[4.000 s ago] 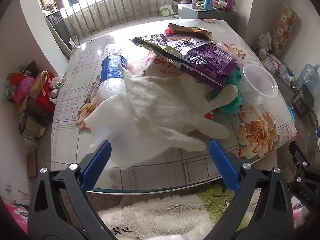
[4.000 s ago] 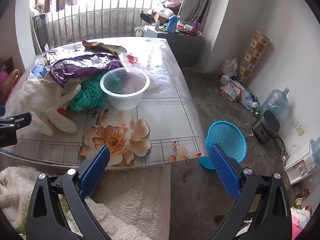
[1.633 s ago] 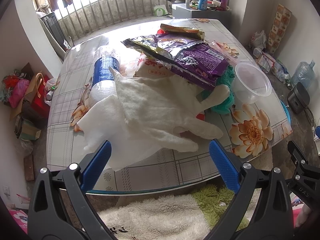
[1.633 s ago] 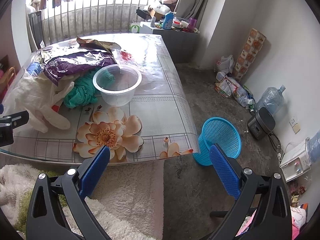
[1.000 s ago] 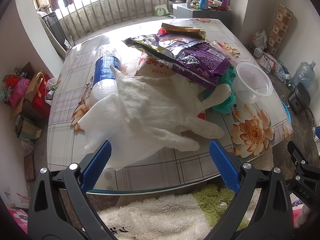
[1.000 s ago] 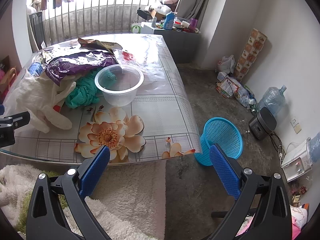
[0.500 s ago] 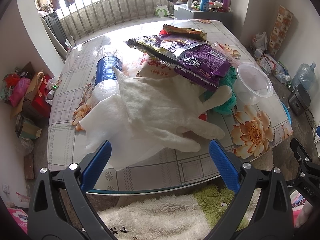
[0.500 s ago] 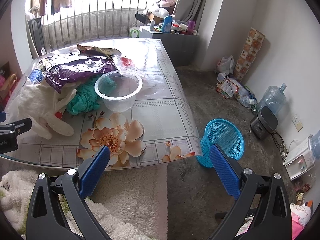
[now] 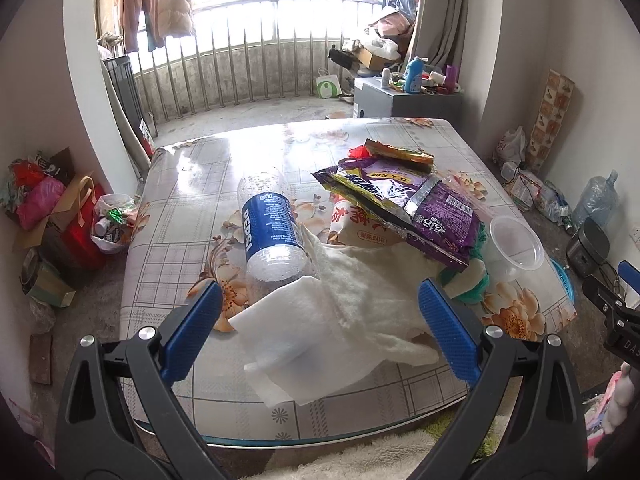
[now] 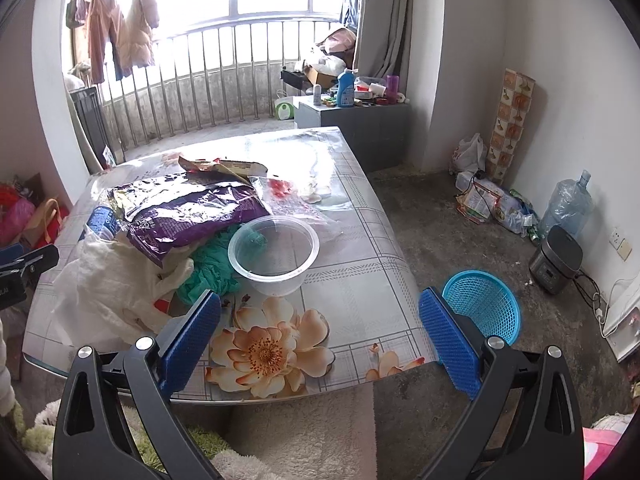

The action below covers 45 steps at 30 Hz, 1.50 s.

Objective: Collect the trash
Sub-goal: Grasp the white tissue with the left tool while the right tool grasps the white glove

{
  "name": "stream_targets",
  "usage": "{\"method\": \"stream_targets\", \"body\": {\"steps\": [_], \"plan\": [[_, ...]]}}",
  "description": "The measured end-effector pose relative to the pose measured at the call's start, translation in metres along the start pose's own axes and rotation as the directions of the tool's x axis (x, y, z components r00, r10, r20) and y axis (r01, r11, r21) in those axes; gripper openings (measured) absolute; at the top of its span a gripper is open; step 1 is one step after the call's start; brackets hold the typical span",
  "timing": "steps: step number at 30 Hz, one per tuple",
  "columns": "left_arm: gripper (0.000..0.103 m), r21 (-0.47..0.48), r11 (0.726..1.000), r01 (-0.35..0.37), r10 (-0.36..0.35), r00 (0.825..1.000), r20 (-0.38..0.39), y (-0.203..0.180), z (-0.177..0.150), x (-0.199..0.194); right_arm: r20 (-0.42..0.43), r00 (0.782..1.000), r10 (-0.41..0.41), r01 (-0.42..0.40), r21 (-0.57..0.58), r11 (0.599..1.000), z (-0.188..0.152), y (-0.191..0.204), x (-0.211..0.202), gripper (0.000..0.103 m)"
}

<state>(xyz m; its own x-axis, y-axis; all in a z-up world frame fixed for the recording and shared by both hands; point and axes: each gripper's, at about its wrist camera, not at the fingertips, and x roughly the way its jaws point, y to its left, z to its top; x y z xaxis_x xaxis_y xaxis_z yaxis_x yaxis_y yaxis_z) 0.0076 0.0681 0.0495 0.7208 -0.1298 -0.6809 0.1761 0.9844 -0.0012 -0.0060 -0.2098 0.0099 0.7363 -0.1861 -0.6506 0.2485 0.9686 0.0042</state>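
Both claws gape wide and hold nothing: left claw (image 9: 318, 320) over the tabletop's (image 9: 168, 240) near edge, above a white tissue (image 9: 304, 344) and glove (image 9: 372, 292); right claw (image 10: 320, 330) near the clear bowl (image 10: 274, 254). Only the right view shows the whole blue basket (image 10: 482, 306) on the floor; only the left shows the whole Pepsi bottle (image 9: 270, 228).

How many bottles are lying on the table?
1: the Pepsi bottle lies on its side on the table, left of the wrapper pile. Others could hide under that pile.
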Motion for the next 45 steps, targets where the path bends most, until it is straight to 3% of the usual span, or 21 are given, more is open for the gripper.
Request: {"method": "stream_targets", "body": {"steps": [3,7,15,18,26,31,36,40,45], "plan": [[0.094,0.015,0.999,0.046,-0.046,0.998,0.05,0.02,-0.002,-0.007,0.018,0.998,0.061,-0.061,-0.006,0.998,0.004,0.009,0.003,0.096],[0.094,-0.031,0.986,0.162,-0.161,0.986,0.05,0.047,-0.01,-0.008,0.026,0.991,0.134,-0.133,-0.043,0.99,0.006,0.029,0.008,0.091],[0.091,-0.123,0.958,0.257,-0.266,0.962,-0.059,0.08,-0.033,0.016,-0.018,0.952,0.306,-0.306,-0.138,0.942,0.005,0.072,0.018,0.073],[0.079,-0.159,0.937,0.312,-0.33,0.939,-0.101,0.088,-0.04,0.028,-0.049,0.927,0.372,-0.375,-0.166,0.912,0.006,0.09,0.025,0.067],[0.063,-0.263,0.876,0.405,-0.451,0.881,-0.145,0.1,-0.056,0.061,-0.144,0.858,0.493,-0.514,-0.237,0.825,0.005,0.136,0.045,0.057],[0.058,-0.289,0.835,0.468,-0.514,0.851,-0.107,0.109,-0.055,0.072,-0.191,0.836,0.514,-0.549,-0.279,0.788,0.002,0.156,0.057,0.055],[0.047,-0.343,0.769,0.539,-0.6,0.795,-0.095,0.114,-0.055,0.087,-0.227,0.822,0.523,-0.57,-0.323,0.755,-0.002,0.175,0.061,0.054],[0.038,-0.348,0.745,0.57,-0.634,0.767,-0.102,0.117,-0.058,0.094,-0.265,0.821,0.506,-0.57,-0.328,0.753,-0.005,0.183,0.07,0.047],[0.026,-0.335,0.725,0.602,-0.66,0.746,-0.088,0.118,-0.058,0.094,-0.289,0.818,0.498,-0.572,-0.317,0.756,-0.008,0.186,0.077,0.034]]}}
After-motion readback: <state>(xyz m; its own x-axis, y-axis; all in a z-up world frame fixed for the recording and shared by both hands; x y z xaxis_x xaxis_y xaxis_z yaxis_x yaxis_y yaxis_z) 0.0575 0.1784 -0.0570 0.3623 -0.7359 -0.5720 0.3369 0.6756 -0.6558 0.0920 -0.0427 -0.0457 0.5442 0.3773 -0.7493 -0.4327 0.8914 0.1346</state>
